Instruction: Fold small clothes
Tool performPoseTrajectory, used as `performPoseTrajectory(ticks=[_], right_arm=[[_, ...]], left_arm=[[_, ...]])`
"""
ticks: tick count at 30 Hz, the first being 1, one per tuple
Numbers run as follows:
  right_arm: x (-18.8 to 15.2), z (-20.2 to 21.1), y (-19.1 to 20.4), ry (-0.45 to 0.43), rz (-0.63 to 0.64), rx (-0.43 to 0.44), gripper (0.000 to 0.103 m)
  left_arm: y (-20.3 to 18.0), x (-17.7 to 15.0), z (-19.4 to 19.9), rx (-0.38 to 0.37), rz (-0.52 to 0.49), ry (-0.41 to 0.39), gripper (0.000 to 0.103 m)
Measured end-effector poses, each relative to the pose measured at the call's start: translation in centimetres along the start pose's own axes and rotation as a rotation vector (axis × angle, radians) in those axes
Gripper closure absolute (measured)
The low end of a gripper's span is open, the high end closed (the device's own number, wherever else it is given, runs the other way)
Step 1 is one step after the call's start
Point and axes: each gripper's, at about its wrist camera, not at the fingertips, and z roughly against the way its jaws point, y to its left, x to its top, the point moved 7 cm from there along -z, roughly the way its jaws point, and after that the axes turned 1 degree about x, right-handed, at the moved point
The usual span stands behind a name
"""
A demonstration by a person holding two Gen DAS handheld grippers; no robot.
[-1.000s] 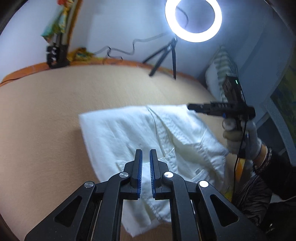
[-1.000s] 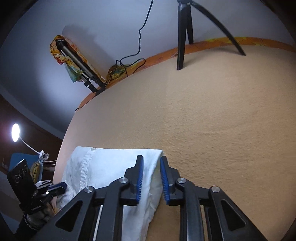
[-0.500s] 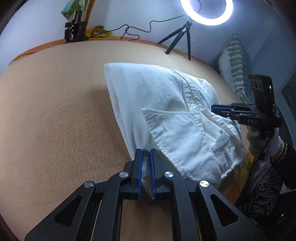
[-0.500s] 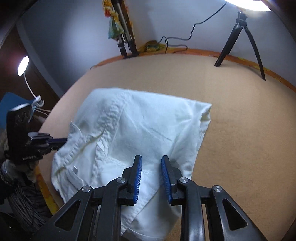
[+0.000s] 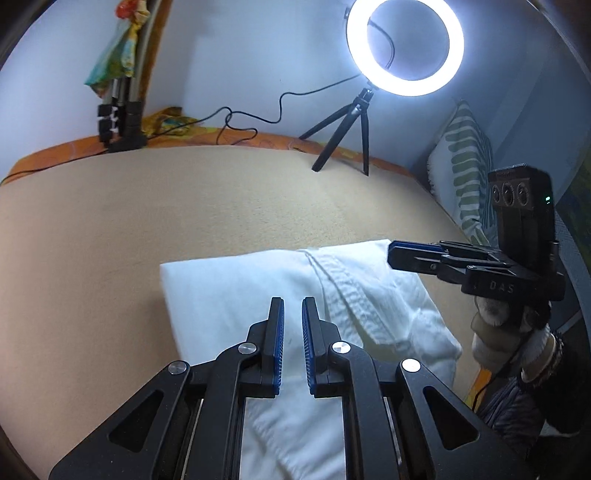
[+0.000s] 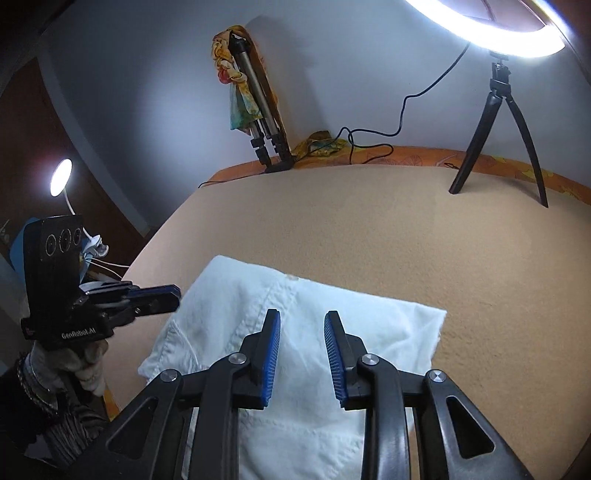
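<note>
We look first between the jaws of the left gripper [image 5: 292, 321]: they stand a narrow slit apart with nothing pinched, the white garment [image 5: 240, 295] lying beneath them on the tan bed [image 5: 147, 206]. The jaws of the right gripper [image 6: 302, 334] are wider and opening, likewise bare, hanging over the same garment [image 6: 369, 325].

Only the left view shows us the striped pillow [image 5: 465, 173] at the bed's far side and the whole ring light [image 5: 405, 47] on its tripod [image 5: 347, 125]. Only the right view gives us the small lamp [image 6: 61, 181] glowing in the dark corner; there the ring light [image 6: 498, 33] is cut by the frame's top edge. Both show the folded stand draped with coloured cloth [image 6: 236, 92] against the wall.

Each view catches the other gripper from the side: the right one [image 5: 417, 254] over the garment's far corner, the left one [image 6: 159, 297] at its edge. From the side we cannot judge their gaps. The garment's near end is hidden behind the gripper bodies in both views, so we cannot make out its full shape; a seamed band [image 5: 347, 291] runs across it.

Gloved hands [image 5: 495, 325] grip the handles from below, both grippers tipped downward toward the bed.
</note>
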Motion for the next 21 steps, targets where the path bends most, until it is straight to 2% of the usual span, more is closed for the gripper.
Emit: performPoseTrajectory(ticks=[4,6,10,13,17,20,21], right_arm=[[1.1,-2.3,0.5,0.025,0.017,0.011,0.077],[1.3,-3.5,0.6,0.048,0.019,0.014,0.078],[0.3,-5.8,0.5,0.125,0.037,-0.024,0.081],[-0.6,-7.0,0.2,0.167,0.048,-0.048,0.082],[-0.2,-5.9,-0.1,0.138,-0.01,-0.009,0.08],[0.7,-2.8,-0.5,0.063,-0.082,0.035,0.07],[0.8,-1.6,-1.0,0.039,-0.106,0.039,0.066]], left_arm=[[0.3,-0.2,-2.4,0.036,-0.014,0.045,0.093],[0.7,-0.6,-3.1,0.034,0.011,0.067,0.093],[1.2,-1.8,-3.9,0.048,-0.003,0.108,0.093],[1.4,-2.7,-4.0,0.042,-0.008,0.11,0.093],[2.0,-2.1,-2.1,0.041,0.031,0.077,0.093],[2.9,-1.1,0.9,0.033,0.078,0.001,0.093],[3.4,-0.9,1.8,0.027,0.105,-0.017,0.09]])
